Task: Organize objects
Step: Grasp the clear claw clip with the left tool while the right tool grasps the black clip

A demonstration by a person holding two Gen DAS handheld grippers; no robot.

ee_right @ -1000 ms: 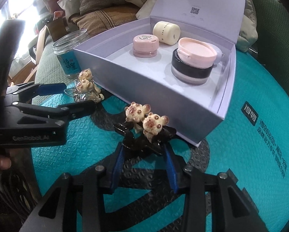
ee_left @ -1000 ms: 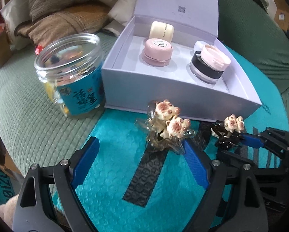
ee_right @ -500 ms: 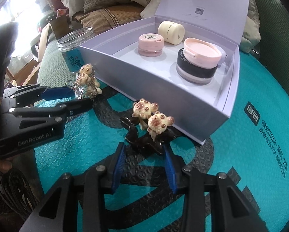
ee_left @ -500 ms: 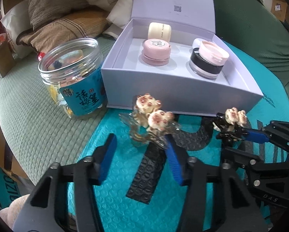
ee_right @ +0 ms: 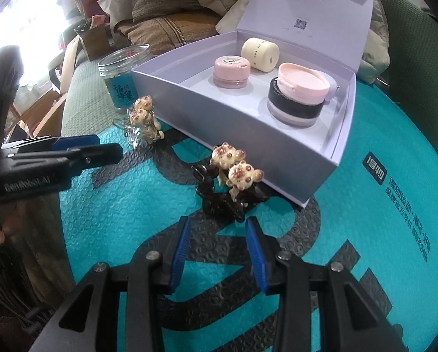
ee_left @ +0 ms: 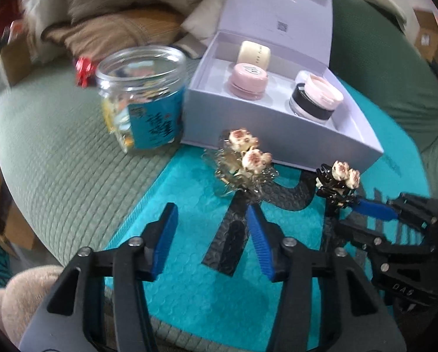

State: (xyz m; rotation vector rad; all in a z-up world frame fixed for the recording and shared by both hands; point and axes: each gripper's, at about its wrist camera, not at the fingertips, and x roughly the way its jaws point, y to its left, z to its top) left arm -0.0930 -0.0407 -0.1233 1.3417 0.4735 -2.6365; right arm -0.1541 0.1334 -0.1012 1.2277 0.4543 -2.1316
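A clear hair claw with two bear figures (ee_left: 245,161) lies on the teal mat (ee_left: 189,278) in front of the white box (ee_left: 248,123); it also shows in the right wrist view (ee_right: 142,117). A black hair claw with two bears (ee_right: 233,176) lies next to the box's near corner, also seen in the left wrist view (ee_left: 339,182). My left gripper (ee_left: 211,223) is open and empty, just behind the clear claw. My right gripper (ee_right: 217,234) is open and empty, just behind the black claw.
The open white box (ee_right: 242,135) holds a pink jar (ee_right: 232,72), a cream jar (ee_right: 260,54) and a black jar with pink lid (ee_right: 299,96). A glass jar with blue label (ee_left: 142,96) stands left of the box on a green quilt (ee_left: 57,161). Pillows lie behind.
Both grippers have drawn back from the claws. The right gripper has let go of the black claw, which now lies on the mat. The left gripper stays open.
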